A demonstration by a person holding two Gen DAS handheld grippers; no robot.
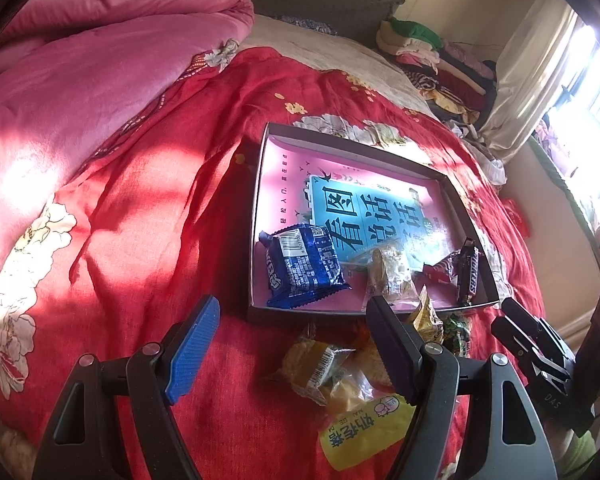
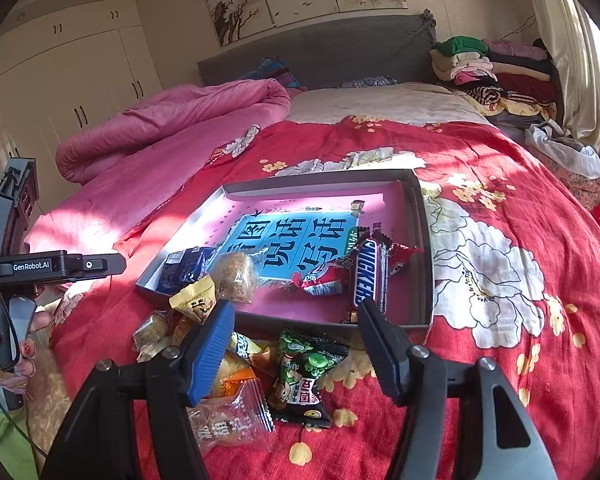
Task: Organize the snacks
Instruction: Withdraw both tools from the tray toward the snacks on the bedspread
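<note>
in the left wrist view the left tongs are spread wide and pinch nothing, hovering over the red floral quilt on the bed. between and just below their tips lies a loose heap of snacks: a clear-wrapped yellow cake and, nearer the camera, a yellow packet partly hidden behind the dark right-hand finger. just beyond the tips sits a shallow box lid with a pink and blue printed floor. inside it, straight ahead of the tongs, lies a blue biscuit pack; to its right a clear pack with a pale cake, then a red candy wrapper and a snickers bar against the right wall. the other tool shows at the far right edge. in the right wrist view the right tongs are likewise spread wide and empty. between their tips, on the quilt, lies a green and black pea snack packet; by the blue left finger sit a clear packet with an orange snack and more yellow wrappers further left. just past the tips is the box lid's near wall, with the snickers bar standing close to the right finger, the red candy beside it, a round crumbly cake to the left, and the blue pack in the near left corner. the left hand, red-nailed, grips its tool at the left edge.
</note>
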